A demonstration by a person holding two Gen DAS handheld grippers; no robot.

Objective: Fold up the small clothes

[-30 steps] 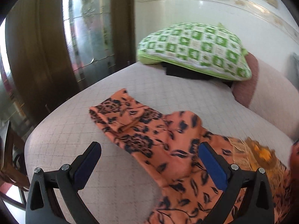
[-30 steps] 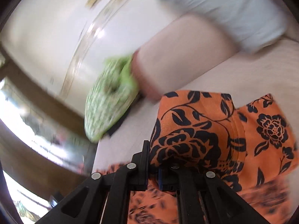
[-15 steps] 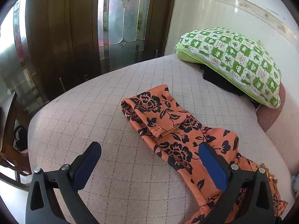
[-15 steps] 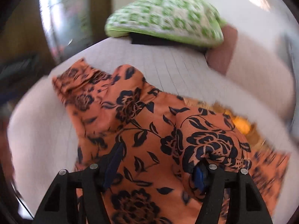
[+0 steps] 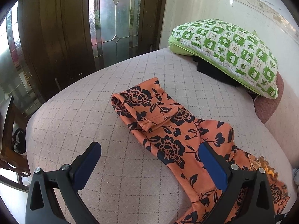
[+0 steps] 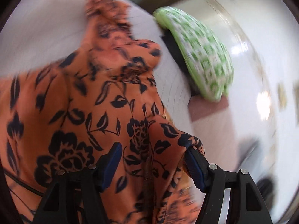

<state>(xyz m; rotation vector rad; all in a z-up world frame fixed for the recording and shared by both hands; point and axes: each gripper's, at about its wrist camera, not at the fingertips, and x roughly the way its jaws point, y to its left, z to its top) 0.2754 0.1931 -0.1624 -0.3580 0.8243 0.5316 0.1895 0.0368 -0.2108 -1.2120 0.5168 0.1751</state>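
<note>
An orange garment with black flowers (image 5: pixel 168 130) lies on the quilted pale bed (image 5: pixel 93 115), its far end folded back on itself. My left gripper (image 5: pixel 149 160) is open and empty, above the bed with its right finger over the cloth. My right gripper (image 6: pixel 152 160) is open just above the same garment (image 6: pixel 104 115); a fold of cloth drapes over the tip of its right finger (image 6: pixel 194 166). The right wrist view is blurred by motion.
A green-and-white checked pillow (image 5: pixel 233 52) lies at the far right of the bed on a dark cloth (image 5: pixel 214 71). It also shows in the right wrist view (image 6: pixel 201 56). A wooden door with glass panels (image 5: pixel 84 28) stands behind. A yellowish cloth (image 5: pixel 261 166) lies by the garment.
My right gripper was shut on the garment, then opened and let it go; its view swung round. My left gripper pulled back and turned, still open.
</note>
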